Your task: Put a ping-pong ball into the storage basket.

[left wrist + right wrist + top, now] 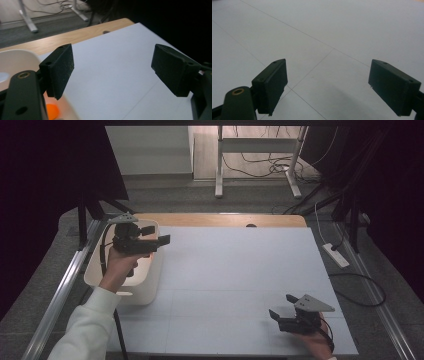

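My left gripper (156, 236) hangs over the right rim of a white bin (145, 292) at the table's left side, held by a hand in a white sleeve. In the left gripper view its jaws (112, 57) stand open with nothing between them, and an orange object (52, 111) lies in the bin (15, 57) below the left jaw. My right gripper (281, 306) rests low near the front right corner of the white table sheet (240, 270). Its jaws (328, 67) are open over bare sheet, with nothing between them.
A strip of wooden tabletop (220, 219) shows along the far edge of the sheet. Metal rails (60, 290) run along both sides of the table. On the floor beyond are a desk frame (257, 145), cables and a white power strip (336, 255).
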The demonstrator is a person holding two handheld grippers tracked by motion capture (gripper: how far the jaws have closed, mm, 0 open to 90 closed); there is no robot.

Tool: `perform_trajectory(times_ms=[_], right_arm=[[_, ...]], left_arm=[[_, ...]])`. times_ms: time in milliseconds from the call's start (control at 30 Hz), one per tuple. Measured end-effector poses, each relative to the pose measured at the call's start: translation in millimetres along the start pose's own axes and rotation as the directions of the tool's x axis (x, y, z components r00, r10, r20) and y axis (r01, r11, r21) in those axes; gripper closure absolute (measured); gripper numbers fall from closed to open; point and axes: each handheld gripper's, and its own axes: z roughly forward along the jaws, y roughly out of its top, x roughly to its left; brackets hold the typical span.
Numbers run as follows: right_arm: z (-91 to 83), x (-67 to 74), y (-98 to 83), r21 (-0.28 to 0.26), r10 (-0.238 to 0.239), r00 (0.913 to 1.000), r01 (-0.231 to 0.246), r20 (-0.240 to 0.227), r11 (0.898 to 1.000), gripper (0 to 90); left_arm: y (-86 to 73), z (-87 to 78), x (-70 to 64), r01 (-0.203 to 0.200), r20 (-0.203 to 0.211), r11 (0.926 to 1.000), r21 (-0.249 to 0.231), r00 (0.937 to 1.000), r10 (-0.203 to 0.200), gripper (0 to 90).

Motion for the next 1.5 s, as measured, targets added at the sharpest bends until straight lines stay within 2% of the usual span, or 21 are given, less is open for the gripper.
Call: perform_trajectory(times_ms=[133, 267, 400, 533, 633, 667, 800, 867, 933, 1033, 1167, 1267, 1433, 1500], right_arm=[[-0.8, 0.4, -0.3, 0.002, 0.002, 1.0000, -0.002, 0.001, 1.000, 15.3], [-1.4, 0.4, -0.5, -0.002, 0.005, 1.0000, -0.005, -0.002, 1.000, 15.3], [-1.2, 0.6, -0.3, 0.002, 0.003, 1.0000, -0.003, 0.001, 1.000, 15.3], [-1.5, 0.1, -0.4, -0.003, 0.005, 1.0000, -0.005, 0.002, 1.000, 15.3], [-1.7, -0.2, -0.6, -0.002, 0.005, 1.0000, -0.005, 0.003, 1.000, 15.3], [-1.7, 0.0, -0.6, -0.002, 0.004, 1.0000, -0.004, 0.003, 1.000, 15.3], [-2.0, 0.4, -0.7, -0.003, 0.005, 1.0000, -0.005, 0.002, 1.000, 15.3], [-2.1, 0.3, -0.7, -0.001, 0.003, 1.0000, -0.003, 0.003, 1.000, 15.3], [-2.0, 0.3, -0.7, -0.002, 0.002, 1.0000, -0.002, 0.001, 1.000, 15.3], [-1.9, 0.3, -0.6, -0.003, 0.004, 1.0000, -0.004, 0.001, 1.000, 15.3], [-2.7, 0.3, -1.0, -0.005, 0.003, 1.0000, -0.003, 0.004, 1.000, 15.3], [-2.2, 0.4, -0.9, -0.004, 0.005, 1.0000, -0.005, 0.002, 1.000, 15.2], [-2.1, 0.4, -0.8, -0.005, 0.004, 1.0000, -0.004, 0.001, 1.000, 15.3], [-2.7, 0.7, -0.9, -0.009, 0.003, 1.0000, -0.003, 0.000, 1.000, 15.3]], left_arm=[[-5.3, 0.5, -14.3, -0.031, 0.049, 0.9995, -0.009, 0.9983, 0.032, 19.6], [-12.4, 1.8, -28.5, -0.053, 0.114, 0.9986, -0.011, 0.9920, 0.054, 20.5], [-20.1, 4.2, -43.9, -0.105, 0.122, 0.9945, 0.004, 0.9870, 0.104, 20.3], [-26.0, 6.4, -55.3, -0.127, 0.138, 0.9919, 0.007, 0.9826, 0.125, 20.2], [-32.2, 9.3, -64.9, -0.142, 0.160, 0.9898, 0.001, 0.9771, 0.140, 20.3], [-34.9, 10.9, -69.1, -0.158, 0.166, 0.9874, 0.004, 0.9738, 0.155, 20.3], [-43.4, 15.0, -78.3, -0.176, 0.200, 0.9844, 0.002, 0.9646, 0.172, 20.0], [-47.5, 16.3, -82.2, -0.191, 0.197, 0.9816, -0.002, 0.9622, 0.187, 20.1], [-55.0, 18.2, -88.0, -0.222, 0.207, 0.9752, -0.002, 0.9540, 0.217, 20.9], [-60.6, 20.3, -90.1, -0.232, 0.215, 0.9728, 0.004, 0.9503, 0.225, 21.2], [-75.4, 23.9, -93.5, -0.240, 0.213, 0.9708, 0.015, 0.9493, 0.231, 21.3], [-90.3, 27.1, -94.9, -0.244, 0.204, 0.9693, 0.032, 0.9509, 0.232, 21.5], [-112.4, 29.3, -96.0, -0.265, 0.196, 0.9636, 0.031, 0.9470, 0.254, 21.6], [-122.8, 29.2, -93.9, -0.261, 0.186, 0.9648, 0.035, 0.9503, 0.250, 21.5]])
